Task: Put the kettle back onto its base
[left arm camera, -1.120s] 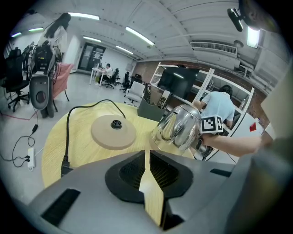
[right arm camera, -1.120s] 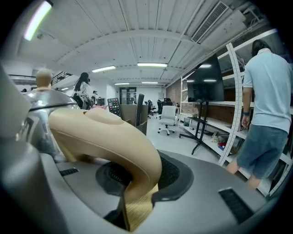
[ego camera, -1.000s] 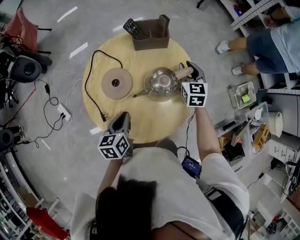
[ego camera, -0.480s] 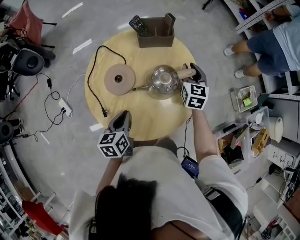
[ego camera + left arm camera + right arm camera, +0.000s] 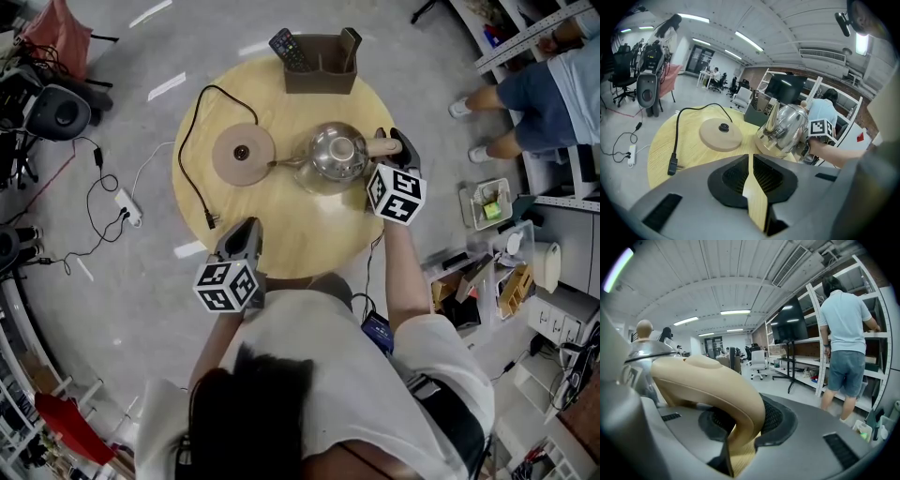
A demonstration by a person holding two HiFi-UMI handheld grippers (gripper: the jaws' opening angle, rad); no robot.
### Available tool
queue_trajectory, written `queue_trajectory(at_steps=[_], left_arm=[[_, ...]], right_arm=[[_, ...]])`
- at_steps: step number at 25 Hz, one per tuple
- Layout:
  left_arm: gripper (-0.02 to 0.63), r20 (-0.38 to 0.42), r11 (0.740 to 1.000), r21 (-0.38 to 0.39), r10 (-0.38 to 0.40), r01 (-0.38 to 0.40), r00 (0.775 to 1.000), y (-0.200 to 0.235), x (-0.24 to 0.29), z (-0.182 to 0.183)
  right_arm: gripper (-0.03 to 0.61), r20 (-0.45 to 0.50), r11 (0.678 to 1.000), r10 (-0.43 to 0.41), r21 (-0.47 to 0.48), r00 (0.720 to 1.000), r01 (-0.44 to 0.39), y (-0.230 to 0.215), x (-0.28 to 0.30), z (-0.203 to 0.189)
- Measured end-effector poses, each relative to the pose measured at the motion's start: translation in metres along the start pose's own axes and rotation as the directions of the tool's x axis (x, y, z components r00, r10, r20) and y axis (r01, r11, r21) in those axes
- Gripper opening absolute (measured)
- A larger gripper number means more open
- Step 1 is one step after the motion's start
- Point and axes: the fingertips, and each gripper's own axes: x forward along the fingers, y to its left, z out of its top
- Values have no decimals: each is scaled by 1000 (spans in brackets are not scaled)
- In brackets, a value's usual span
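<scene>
A shiny steel kettle [image 5: 336, 155] with a beige handle [image 5: 380, 147] stands right of centre on the round wooden table [image 5: 281, 239]. Its spout points left at the round beige base [image 5: 243, 154], a short gap away. My right gripper [image 5: 392, 142] is shut on the handle [image 5: 708, 380], which fills the right gripper view. In the left gripper view the kettle [image 5: 783, 130] leans, tilted, beside the base [image 5: 721, 134]. My left gripper [image 5: 239, 242] hovers at the table's near edge, its jaws [image 5: 750, 157] shut on nothing.
The base's black cord [image 5: 192, 141] loops across the table's left side and ends in a plug [image 5: 212, 222]. A brown caddy [image 5: 322, 70] with a remote [image 5: 286, 49] stands at the far edge. A person [image 5: 534, 84] stands by shelving to the right. Cables and gear litter the floor at left.
The kettle has turned in my right gripper, so its spout now points straight at the base instead of down to the left. My left gripper has stayed put.
</scene>
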Motion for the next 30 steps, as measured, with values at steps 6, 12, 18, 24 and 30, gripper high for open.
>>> queue_trajectory(at_steps=[6, 12, 18, 24, 30], left_arm=[[51, 38, 999, -33, 4, -3, 999, 5, -6, 8], [51, 89, 997, -81, 22, -14, 996, 12, -14, 12], [51, 146, 990, -127, 74, -56, 986, 27, -29, 20], [51, 175, 978, -184, 133, -100, 976, 47, -45, 15], [51, 187, 964, -227, 181, -137, 966, 62, -62, 9]], right_arm=[[114, 51, 999, -27, -36, 998, 29, 9, -5, 43], [114, 75, 999, -8, -52, 997, 12, 30, -3, 67], [114, 64, 995, 14, -104, 998, -8, 60, 9, 77], [114, 57, 993, 61, -105, 997, -55, 99, 21, 78], [114, 42, 986, 123, -117, 992, -117, 142, 30, 77]])
